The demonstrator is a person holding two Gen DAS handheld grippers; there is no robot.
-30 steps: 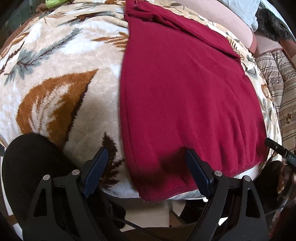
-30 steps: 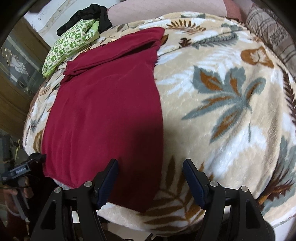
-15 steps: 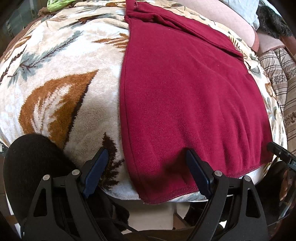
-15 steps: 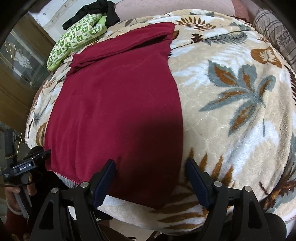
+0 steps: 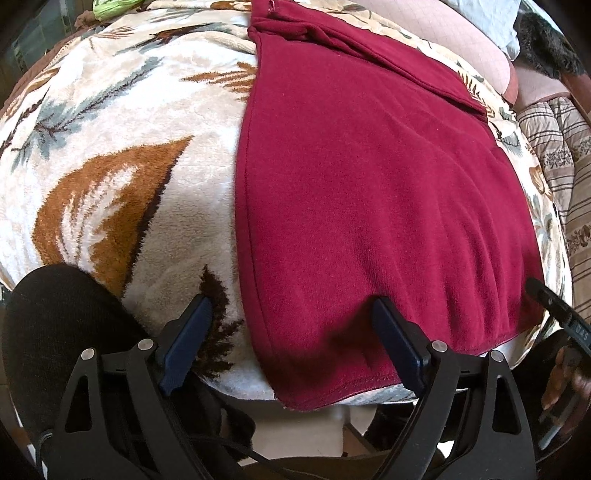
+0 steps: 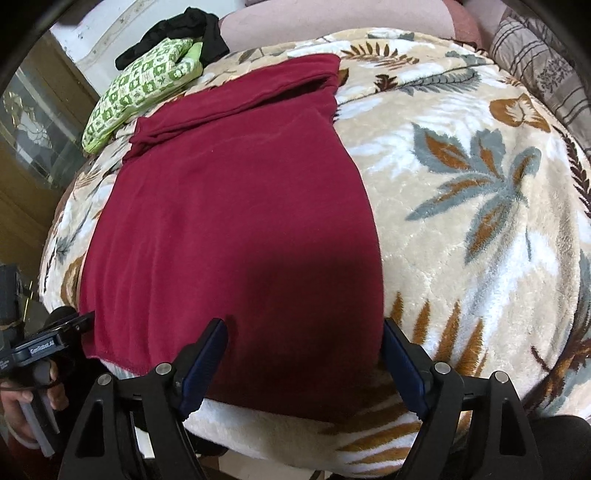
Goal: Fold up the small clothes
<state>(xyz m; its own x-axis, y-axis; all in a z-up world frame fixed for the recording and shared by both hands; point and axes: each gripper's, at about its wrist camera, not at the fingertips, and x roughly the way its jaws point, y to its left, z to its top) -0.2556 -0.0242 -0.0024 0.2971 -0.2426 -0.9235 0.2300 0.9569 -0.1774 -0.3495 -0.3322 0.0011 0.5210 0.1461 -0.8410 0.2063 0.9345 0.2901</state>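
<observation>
Two tongs, both spread wide, nothing gripped: left tongs [image 5: 291,343] straddle the near-left corner of the garment [image 5: 369,192], right tongs [image 6: 303,365] straddle its near-right corner. Garment is dark red fleece-like knit, lying flat on the leaf-print blanket [image 5: 110,155], near hem draped just past the blanket's near edge, far end already turned over in a narrow band. Judgement: light, soft, no stiffness, so it will sag and crease wherever unsupported; the plush blanket probably adds drag, so lift rather than slide. Best hold looks like the stitched near hem at both corners, pinching all layers at once, then carry toward the far band. Left view shows the hem stitching and overhang clearly, plus the striped bedding [image 5: 569,177] beyond the garment's right side; it only catches a sliver of green. Right view shows that green item whole: a checked green cloth [image 6: 140,88] with a black garment [image 6: 184,33] behind it, off the red garment's far-left corner.
</observation>
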